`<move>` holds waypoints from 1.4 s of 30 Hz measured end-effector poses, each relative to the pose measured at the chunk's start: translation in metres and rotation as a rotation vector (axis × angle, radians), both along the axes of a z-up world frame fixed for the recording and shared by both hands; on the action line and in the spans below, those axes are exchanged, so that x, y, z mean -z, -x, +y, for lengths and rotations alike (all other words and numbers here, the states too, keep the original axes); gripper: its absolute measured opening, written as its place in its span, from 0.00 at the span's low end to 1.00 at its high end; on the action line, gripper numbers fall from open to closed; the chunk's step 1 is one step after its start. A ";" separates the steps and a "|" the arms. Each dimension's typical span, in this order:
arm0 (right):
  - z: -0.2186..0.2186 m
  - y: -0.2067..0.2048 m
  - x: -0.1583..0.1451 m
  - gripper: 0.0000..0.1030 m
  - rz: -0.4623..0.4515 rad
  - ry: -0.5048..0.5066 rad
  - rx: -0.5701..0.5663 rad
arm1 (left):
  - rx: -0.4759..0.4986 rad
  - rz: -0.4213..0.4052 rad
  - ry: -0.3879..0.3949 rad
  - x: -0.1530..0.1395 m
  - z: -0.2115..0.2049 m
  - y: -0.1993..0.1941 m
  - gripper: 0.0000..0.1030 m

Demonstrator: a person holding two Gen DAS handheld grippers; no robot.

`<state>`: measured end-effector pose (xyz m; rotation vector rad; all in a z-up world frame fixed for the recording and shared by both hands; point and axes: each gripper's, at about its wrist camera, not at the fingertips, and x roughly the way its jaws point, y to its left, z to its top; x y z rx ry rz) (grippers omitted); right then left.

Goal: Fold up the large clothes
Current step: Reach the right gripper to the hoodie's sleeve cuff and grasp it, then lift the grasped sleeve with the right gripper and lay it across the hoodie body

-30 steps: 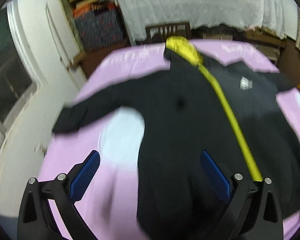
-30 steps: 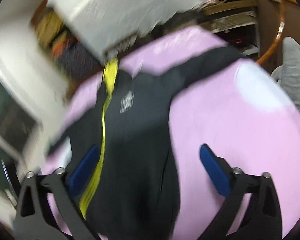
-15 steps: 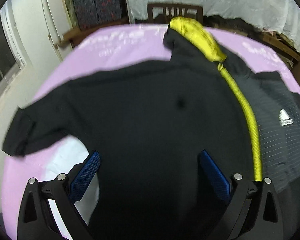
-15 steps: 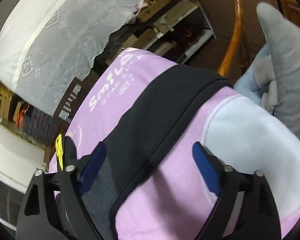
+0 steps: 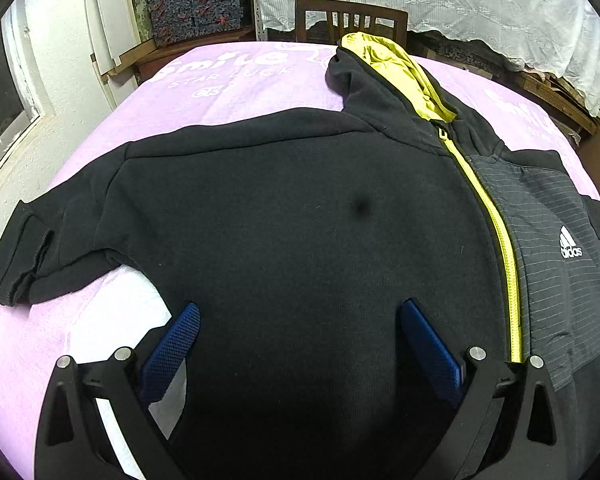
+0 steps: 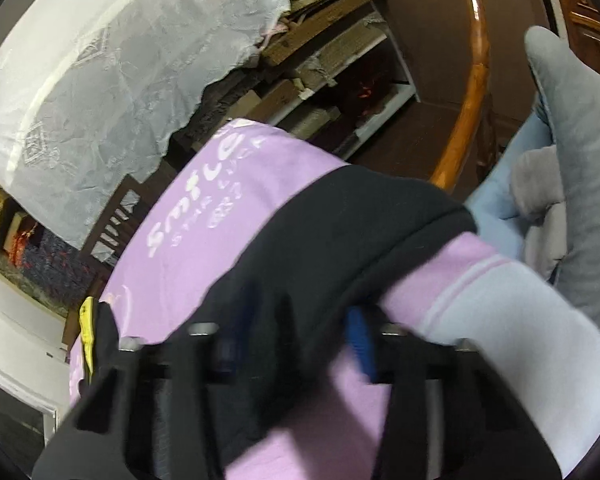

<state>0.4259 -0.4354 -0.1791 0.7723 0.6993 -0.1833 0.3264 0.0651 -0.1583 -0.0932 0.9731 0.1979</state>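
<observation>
Black hoodie (image 5: 300,220) flat on pink tabletop (image 5: 228,80). My right gripper (image 6: 296,340) jaws just closing on sleeve (image 6: 340,232); left gripper (image 5: 300,344) jaws wide, empty. Risk: thin pinch slips, or cover bunches in.

The black hoodie (image 5: 300,220) is showing a white "adidas" logo (image 5: 571,243) on its grey striped chest panel. The lilac cover (image 5: 228,80) is carrying white lettering, "Smile" over "STAR LUCK", toward its far edge.

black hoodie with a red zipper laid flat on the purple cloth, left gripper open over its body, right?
Not quite: the zipper is yellow-green, not red, as the left wrist view shows. The rest holds: the black hoodie lies flat on the purple cloth, with the left gripper open over its body.
</observation>
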 end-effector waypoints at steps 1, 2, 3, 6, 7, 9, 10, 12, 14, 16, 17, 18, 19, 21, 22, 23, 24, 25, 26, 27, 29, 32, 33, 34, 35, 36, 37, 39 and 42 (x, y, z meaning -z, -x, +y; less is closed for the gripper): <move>-0.008 0.005 0.002 0.10 -0.006 -0.038 0.014 | 0.001 -0.001 -0.001 -0.001 0.001 0.001 0.97; -0.014 0.010 0.002 0.09 -0.025 -0.076 0.020 | -0.011 -0.010 -0.014 -0.003 0.002 0.002 0.97; -0.019 0.017 -0.001 0.07 -0.048 -0.112 0.023 | -0.024 -0.018 -0.028 -0.005 0.003 0.003 0.97; -0.023 0.040 -0.015 0.06 -0.096 -0.125 0.035 | -0.072 -0.033 -0.074 -0.008 0.010 0.004 0.97; -0.021 0.050 -0.022 0.06 -0.113 -0.114 0.031 | -0.075 -0.020 -0.070 -0.006 0.011 0.003 0.97; -0.016 0.063 -0.027 0.06 -0.097 -0.042 0.037 | -0.075 0.006 -0.055 -0.002 0.013 0.001 0.97; -0.015 0.065 -0.025 0.06 -0.073 -0.011 0.038 | -0.077 0.001 -0.053 -0.003 0.014 0.001 0.97; -0.017 0.064 -0.018 0.11 -0.035 -0.007 0.033 | -0.076 0.001 -0.060 -0.003 0.013 0.002 0.97; -0.026 0.060 -0.006 0.17 -0.018 -0.072 0.044 | -0.076 0.001 -0.065 -0.003 0.012 0.000 0.97; -0.033 0.057 0.000 0.28 -0.022 -0.108 0.059 | -0.077 0.001 -0.063 -0.003 0.012 0.000 0.97; -0.036 0.056 0.001 0.29 -0.034 -0.120 0.061 | -0.076 0.001 -0.062 -0.003 0.012 0.001 0.97; -0.038 0.055 0.001 0.29 -0.039 -0.124 0.063 | -0.076 0.001 -0.063 -0.003 0.013 0.002 0.97; -0.041 0.054 0.002 0.29 -0.046 -0.131 0.069 | -0.076 0.002 -0.064 -0.004 0.013 0.002 0.97; -0.047 0.053 0.007 0.26 -0.053 -0.152 0.090 | -0.083 -0.008 -0.084 -0.006 0.013 0.003 0.97; -0.050 0.054 0.009 0.23 -0.057 -0.161 0.099 | -0.089 -0.024 -0.115 -0.009 0.013 0.004 0.97; -0.053 0.054 0.010 0.20 -0.059 -0.168 0.110 | -0.093 -0.036 -0.143 -0.013 0.015 0.007 0.97; -0.055 0.054 0.011 0.13 -0.061 -0.168 0.113 | -0.101 -0.050 -0.182 -0.016 0.015 0.007 0.97; -0.055 0.054 0.009 0.11 -0.064 -0.159 0.112 | -0.104 -0.055 -0.227 -0.016 0.014 0.007 0.97; -0.053 0.054 0.006 0.10 -0.072 -0.150 0.106 | -0.101 -0.052 -0.255 -0.015 0.014 0.005 0.97; -0.052 0.055 0.003 0.08 -0.080 -0.140 0.101 | -0.100 -0.042 -0.288 -0.011 0.012 0.002 0.97; -0.039 0.054 -0.012 0.07 -0.110 -0.088 0.057 | -0.086 -0.005 -0.295 -0.001 0.008 -0.004 0.97; -0.013 0.053 -0.032 0.07 -0.139 -0.034 -0.014 | -0.052 -0.019 -0.310 -0.002 0.001 -0.005 0.97; -0.005 0.052 -0.036 0.07 -0.142 -0.025 -0.030 | -0.052 -0.021 -0.318 -0.002 0.000 -0.005 0.97; 0.007 0.051 -0.042 0.06 -0.143 -0.007 -0.056 | -0.052 -0.020 -0.319 -0.002 0.001 -0.006 0.97; 0.017 0.051 -0.046 0.06 -0.142 0.009 -0.071 | -0.055 -0.018 -0.308 -0.002 0.003 -0.006 0.97; 0.031 0.051 -0.052 0.07 -0.139 0.037 -0.090 | -0.059 -0.016 -0.289 -0.002 0.005 -0.007 0.97; 0.042 0.051 -0.057 0.07 -0.138 0.059 -0.103 | -0.068 -0.010 -0.252 -0.003 0.010 -0.008 0.97; 0.064 0.051 -0.067 0.07 -0.142 0.088 -0.131 | -0.082 0.000 -0.188 -0.003 0.018 -0.007 0.97; 0.094 0.052 -0.080 0.07 -0.143 0.119 -0.174 | -0.095 0.024 -0.073 -0.002 0.032 -0.006 0.97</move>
